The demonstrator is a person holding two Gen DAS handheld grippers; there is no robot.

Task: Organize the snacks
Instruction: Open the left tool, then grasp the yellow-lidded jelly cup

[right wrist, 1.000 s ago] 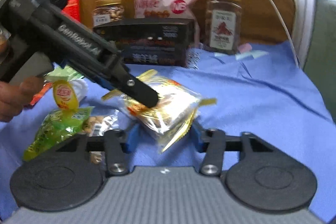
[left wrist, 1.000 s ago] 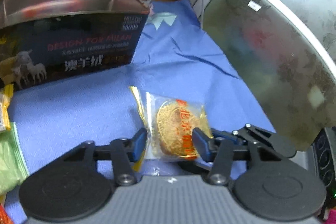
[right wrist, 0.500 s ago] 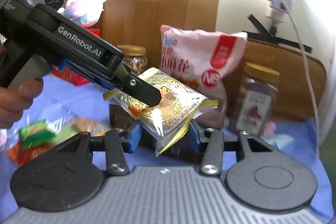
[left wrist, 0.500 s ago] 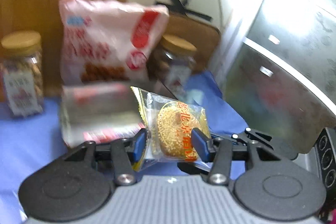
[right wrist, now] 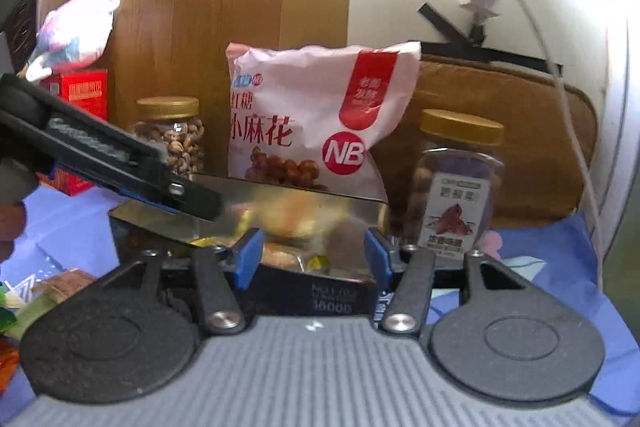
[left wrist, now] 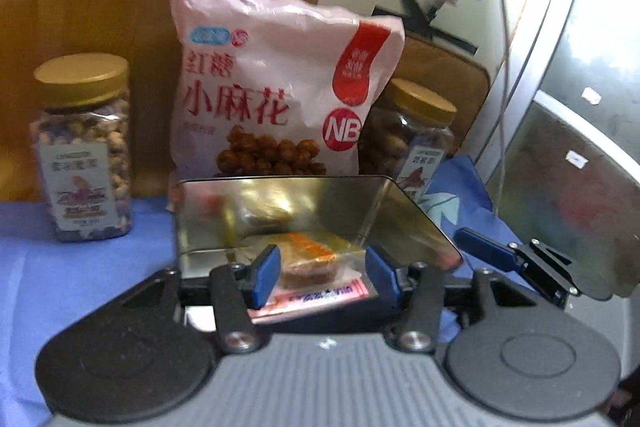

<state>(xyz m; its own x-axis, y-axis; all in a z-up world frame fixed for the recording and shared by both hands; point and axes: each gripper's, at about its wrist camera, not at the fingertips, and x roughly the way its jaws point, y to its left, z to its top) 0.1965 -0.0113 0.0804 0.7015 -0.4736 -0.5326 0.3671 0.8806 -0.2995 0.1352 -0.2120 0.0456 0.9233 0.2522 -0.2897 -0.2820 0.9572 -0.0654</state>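
Blue cloth covers the table; wood panel stands behind.

Pink snack bag stands upright at the back, centred, between two gold-lidded jars. Left jar is well apart from the bag. Right jar sits just beside the bag's lower right corner, partly hidden by it.

Open metal tin, shiny inside, dark outside with white print, sits directly in front of the bag. Its inner walls reflect the contents.

Left gripper: jaws parted wide over the near rim of the tin, nothing between the blue pads. Right gripper: jaws likewise spread wide at the tin's near wall, holding nothing. In the right view the left gripper's black body reaches in from the left, its tip over the tin's left rim.

Wrapped pastry lies inside the tin on the floor, in a clear wrapper with orange print, between but not touching the left pads. In the right view the tin's contents are blurred; a brown round cake is just visible.

Red box stands at far left behind the left gripper, with a pink plush toy above it. Loose wrapped snacks lie on the cloth at lower left.
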